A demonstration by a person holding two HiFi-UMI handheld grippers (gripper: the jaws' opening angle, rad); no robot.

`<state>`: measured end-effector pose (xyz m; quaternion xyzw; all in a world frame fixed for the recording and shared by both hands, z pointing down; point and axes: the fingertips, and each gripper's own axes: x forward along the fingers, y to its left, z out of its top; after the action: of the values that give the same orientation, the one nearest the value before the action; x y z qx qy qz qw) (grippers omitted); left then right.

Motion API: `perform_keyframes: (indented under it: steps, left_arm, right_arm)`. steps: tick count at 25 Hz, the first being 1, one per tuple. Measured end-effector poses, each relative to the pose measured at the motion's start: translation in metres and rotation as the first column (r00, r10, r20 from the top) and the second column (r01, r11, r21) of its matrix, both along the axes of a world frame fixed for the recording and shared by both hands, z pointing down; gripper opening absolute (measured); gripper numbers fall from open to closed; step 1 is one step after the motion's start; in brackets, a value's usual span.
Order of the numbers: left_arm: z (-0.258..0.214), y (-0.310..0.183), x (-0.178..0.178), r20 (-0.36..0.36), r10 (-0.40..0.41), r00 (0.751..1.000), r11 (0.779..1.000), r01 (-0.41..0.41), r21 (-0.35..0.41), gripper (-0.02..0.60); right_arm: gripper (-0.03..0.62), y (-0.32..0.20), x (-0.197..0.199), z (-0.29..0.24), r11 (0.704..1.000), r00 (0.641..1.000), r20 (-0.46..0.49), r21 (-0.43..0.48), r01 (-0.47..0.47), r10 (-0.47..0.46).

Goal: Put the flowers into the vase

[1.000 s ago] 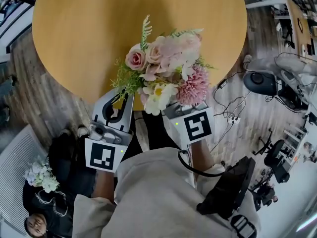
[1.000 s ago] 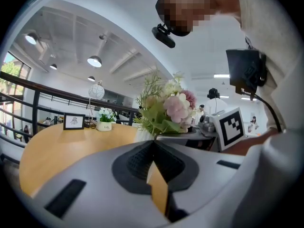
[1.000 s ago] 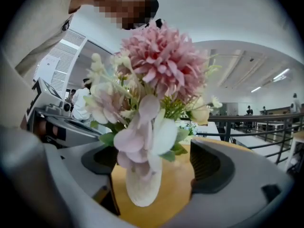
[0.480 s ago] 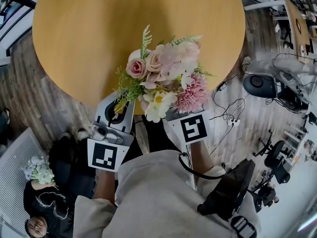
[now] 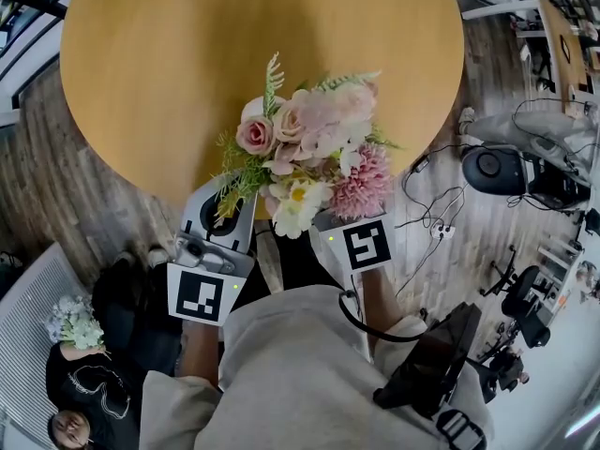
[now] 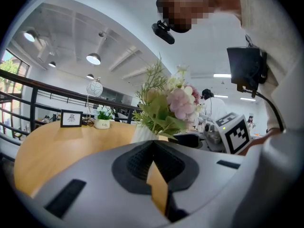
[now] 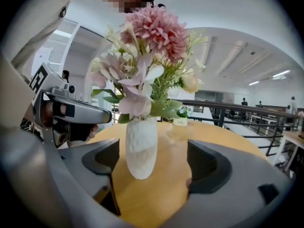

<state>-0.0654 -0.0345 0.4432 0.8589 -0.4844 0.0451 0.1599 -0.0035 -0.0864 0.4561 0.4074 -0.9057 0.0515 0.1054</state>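
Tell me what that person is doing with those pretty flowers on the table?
A person holds a two-jaw gripper in each hand at the edge of a round wooden table. The bunch of pink, white and cream flowers with green leaves already stands in a textured white vase on that table. The right gripper is open, its jaws apart with the vase just ahead of them, not squeezed. The left gripper is shut and empty, beside the flowers.
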Motion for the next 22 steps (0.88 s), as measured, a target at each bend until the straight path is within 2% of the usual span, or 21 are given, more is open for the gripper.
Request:
perform_keyframes:
  steps: [7, 13, 16, 18, 19, 22]
  left_arm:
    - [0.003, 0.002, 0.005, 0.002, 0.001, 1.0, 1.0, -0.001, -0.006, 0.008]
    - [0.003, 0.005, 0.009, 0.006, 0.002, 1.0, 1.0, -0.002, -0.007, 0.008]
    - [0.002, 0.008, 0.014, 0.01, 0.002, 1.0, 1.0, -0.001, -0.003, 0.008]
    - [0.002, 0.011, 0.019, 0.013, 0.001, 1.0, 1.0, -0.001, 0.001, 0.008]
    - [0.002, 0.013, 0.022, 0.016, 0.0, 1.0, 1.0, 0.0, 0.005, 0.008]
    - [0.0, 0.015, 0.028, 0.028, -0.011, 1.0, 1.0, 0.011, 0.024, 0.008]
  right_arm:
    - [0.445, 0.013, 0.013, 0.011, 0.999, 1.0, 0.005, -0.033, 0.006, -0.006]
    - [0.29, 0.025, 0.024, 0.01, 0.999, 1.0, 0.026, -0.036, -0.015, 0.016]
    - [0.182, 0.032, 0.032, 0.007, 0.999, 0.999, 0.024, -0.023, -0.036, 0.037]
    - [0.046, 0.036, 0.038, 0.005, 0.998, 0.998, 0.014, -0.005, -0.056, 0.056]
    - [0.008, 0.037, 0.04, 0.005, 0.998, 0.998, 0.008, 0.005, -0.062, 0.062]
    - [0.008, 0.039, 0.041, 0.002, 0.997, 0.998, 0.008, 0.028, -0.066, 0.066]
